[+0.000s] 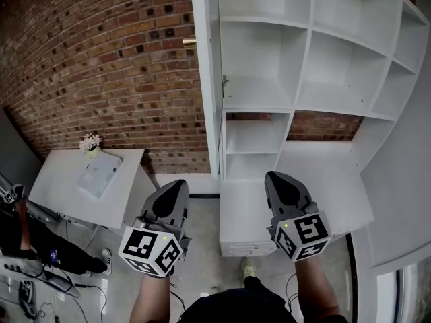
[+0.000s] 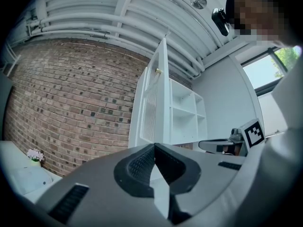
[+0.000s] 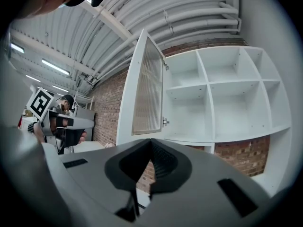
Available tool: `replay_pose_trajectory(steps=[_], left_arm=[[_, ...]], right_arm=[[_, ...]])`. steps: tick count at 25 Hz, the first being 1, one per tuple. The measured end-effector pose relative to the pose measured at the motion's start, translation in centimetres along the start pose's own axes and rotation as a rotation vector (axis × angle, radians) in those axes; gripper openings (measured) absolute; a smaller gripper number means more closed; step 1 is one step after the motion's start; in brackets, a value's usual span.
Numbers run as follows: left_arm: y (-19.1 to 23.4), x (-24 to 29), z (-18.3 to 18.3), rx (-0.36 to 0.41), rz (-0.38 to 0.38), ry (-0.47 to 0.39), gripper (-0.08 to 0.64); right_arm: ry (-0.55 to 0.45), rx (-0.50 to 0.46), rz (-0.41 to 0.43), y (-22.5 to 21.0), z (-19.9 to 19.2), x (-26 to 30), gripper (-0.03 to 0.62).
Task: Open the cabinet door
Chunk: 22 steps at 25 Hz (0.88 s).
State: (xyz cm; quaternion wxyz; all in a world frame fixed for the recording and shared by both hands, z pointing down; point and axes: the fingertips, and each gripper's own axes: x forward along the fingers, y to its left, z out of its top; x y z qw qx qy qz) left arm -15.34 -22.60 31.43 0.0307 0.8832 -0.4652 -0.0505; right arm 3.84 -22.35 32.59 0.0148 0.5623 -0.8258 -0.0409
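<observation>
Cabinet door point(image 1: 206, 79) open, brass knob point(image 1: 190, 42), white shelves point(image 1: 259, 94)

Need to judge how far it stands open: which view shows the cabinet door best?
The right gripper view: the cabinet door stands wide open, its ribbed panel fully visible beside the shelves. The head view shows it edge-on, a thin white strip with a brass knob. The left gripper view shows it smaller, at an angle.
</observation>
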Motion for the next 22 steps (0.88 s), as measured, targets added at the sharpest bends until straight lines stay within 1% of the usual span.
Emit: replay_pose_trajectory(steps=[4,17,22], left_arm=[[-0.14,-0.15,-0.57,-0.005,-0.003,0.011,0.006],[0.01,0.04,-0.31,0.000,0.006,0.014,0.006],[-0.15,-0.22,-0.74,-0.003,0.006,0.006,0.006]], right_arm=[[0.008,0.002,0.000,0.23,-0.59,-0.07,0.005],[0.009,-0.014,0.008,0.38,-0.27,0.38,0.005],[0.009,-0.020,0.009,0.50,-0.52,0.12,0.005]])
